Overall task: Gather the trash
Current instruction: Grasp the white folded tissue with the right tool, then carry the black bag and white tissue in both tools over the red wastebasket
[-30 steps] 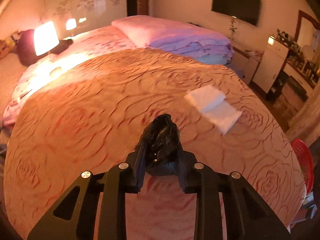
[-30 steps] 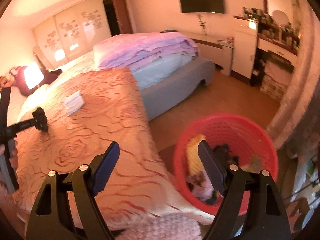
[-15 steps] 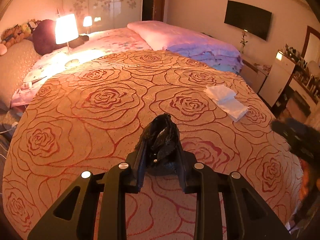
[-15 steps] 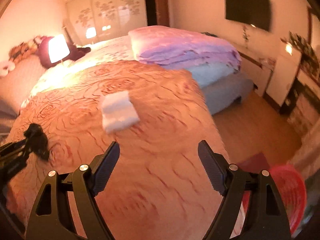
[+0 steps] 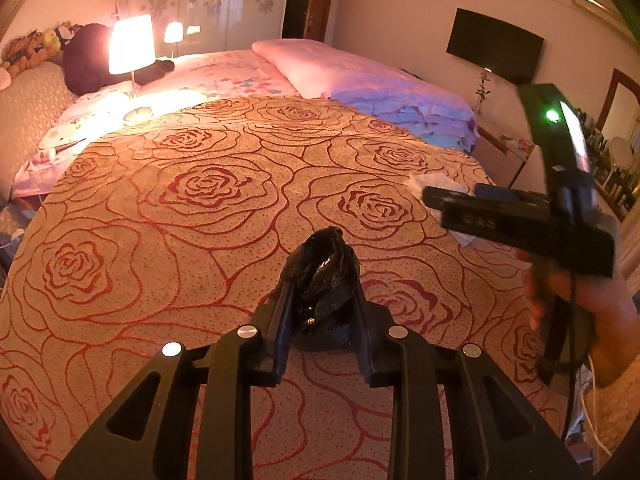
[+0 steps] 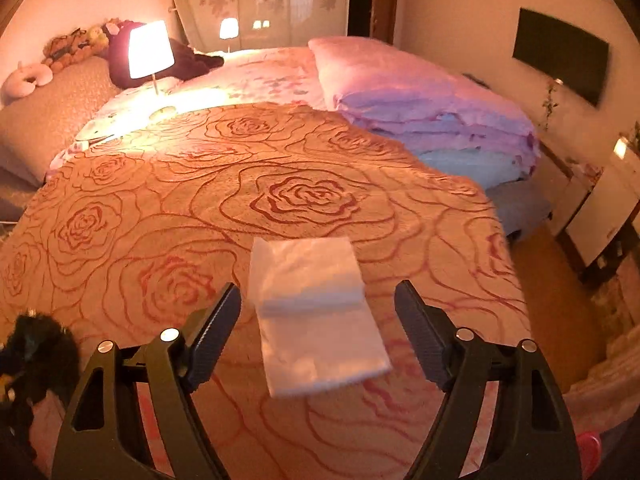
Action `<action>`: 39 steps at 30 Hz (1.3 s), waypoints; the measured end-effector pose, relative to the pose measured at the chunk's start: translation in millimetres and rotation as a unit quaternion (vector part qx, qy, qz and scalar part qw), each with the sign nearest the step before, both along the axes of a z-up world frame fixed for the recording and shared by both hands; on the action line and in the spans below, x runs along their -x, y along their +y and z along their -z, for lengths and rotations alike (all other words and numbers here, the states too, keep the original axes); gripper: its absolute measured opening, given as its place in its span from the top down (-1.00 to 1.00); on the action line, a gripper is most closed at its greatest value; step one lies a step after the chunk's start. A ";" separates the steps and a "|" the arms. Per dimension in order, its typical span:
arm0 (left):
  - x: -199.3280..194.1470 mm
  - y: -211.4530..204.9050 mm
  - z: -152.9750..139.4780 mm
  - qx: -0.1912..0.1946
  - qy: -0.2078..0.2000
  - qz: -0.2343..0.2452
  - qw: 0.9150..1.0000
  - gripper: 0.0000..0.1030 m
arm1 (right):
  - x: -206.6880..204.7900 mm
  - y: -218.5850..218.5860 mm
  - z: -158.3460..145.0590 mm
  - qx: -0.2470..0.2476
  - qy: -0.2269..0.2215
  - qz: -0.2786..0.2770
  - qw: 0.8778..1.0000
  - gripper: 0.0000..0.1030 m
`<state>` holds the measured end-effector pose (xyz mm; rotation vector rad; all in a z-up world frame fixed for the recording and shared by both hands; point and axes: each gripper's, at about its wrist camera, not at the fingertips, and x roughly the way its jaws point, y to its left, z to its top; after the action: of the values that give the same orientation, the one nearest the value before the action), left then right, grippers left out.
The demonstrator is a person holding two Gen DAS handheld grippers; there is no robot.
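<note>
Over the rose-embossed bedspread (image 5: 208,200), left tool (image 5: 323,276) pinches crinkled black plastic (image 5: 326,276); right tool (image 6: 318,312) gapes around folded white tissue (image 6: 316,312).

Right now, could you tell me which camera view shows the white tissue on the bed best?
The right wrist view: the white tissue lies whole and unobstructed on the bedspread, ahead of the open right tongs. In the left wrist view, only a corner of it peeks out behind the right tongs.

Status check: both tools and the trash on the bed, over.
Left tool shut on black wad. Right tool open, lined up over white tissue on rose bedspread. Nothing blocking the tissue.
</note>
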<state>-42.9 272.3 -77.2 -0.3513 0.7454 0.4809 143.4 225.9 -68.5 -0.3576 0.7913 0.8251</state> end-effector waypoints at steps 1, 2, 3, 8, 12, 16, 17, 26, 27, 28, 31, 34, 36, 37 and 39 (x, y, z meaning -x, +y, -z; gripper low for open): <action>-0.2 0.0 0.0 0.000 0.000 0.000 1.000 0.51 | -0.9 2.7 1.6 0.001 0.005 -0.003 1.000 -0.38; -0.4 0.1 0.4 0.000 0.001 0.001 1.000 0.51 | -1.8 6.3 3.2 0.006 0.007 -0.006 1.000 -0.32; -0.7 0.2 0.6 0.000 0.001 0.001 1.000 0.51 | -2.5 9.7 5.5 0.015 0.010 -0.010 1.000 -0.23; -0.8 -0.2 0.8 0.001 0.001 0.001 1.000 0.51 | -0.5 15.5 7.7 0.021 0.009 -0.018 1.000 0.04; -1.0 0.0 1.2 0.000 0.001 0.001 1.000 0.51 | 3.5 13.5 8.5 0.018 0.009 -0.016 1.000 0.21; -0.8 -0.4 1.0 -0.002 0.002 0.000 1.000 0.51 | 6.5 5.5 8.6 0.011 0.019 -0.009 1.000 0.30; -0.7 -0.7 1.1 -0.004 0.002 0.000 1.000 0.51 | 7.9 4.3 9.1 0.011 0.020 -0.007 1.000 0.32; -1.9 -12.4 -1.0 -0.026 0.011 0.000 1.000 0.51 | 34.9 -40.1 9.6 -0.013 0.044 0.008 0.999 0.34; -2.4 -14.8 -1.6 -0.027 0.012 0.003 1.000 0.51 | 38.6 -45.8 9.7 -0.014 0.046 0.010 0.999 0.35; -2.3 -17.6 -2.3 -0.029 0.012 0.005 0.999 0.51 | 44.1 -54.5 8.8 -0.016 0.045 0.014 0.999 0.35; -2.8 -27.4 -5.0 -0.036 0.011 0.013 0.999 0.51 | 54.7 -72.9 5.7 -0.022 0.045 0.027 0.998 0.36; -3.8 -37.3 -7.6 -0.041 0.011 0.023 0.999 0.51 | 66.7 -95.8 1.1 -0.036 0.044 0.041 0.998 0.36; -4.6 -43.1 -9.4 -0.044 0.010 0.028 0.999 0.51 | 73.9 -112.2 -1.5 -0.046 0.044 0.054 0.997 0.36; -5.1 -46.3 -10.5 -0.045 0.009 0.032 0.998 0.51 | 76.1 -119.1 -1.8 -0.049 0.046 0.059 0.996 0.36; -5.2 -52.4 -12.8 -0.048 0.008 0.038 0.998 0.51 | 80.9 -131.6 -3.3 -0.053 0.045 0.068 0.995 0.36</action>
<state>-37.8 219.8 -64.4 -0.2278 0.7452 0.4462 62.5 94.3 -65.3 -0.1708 0.8430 0.7555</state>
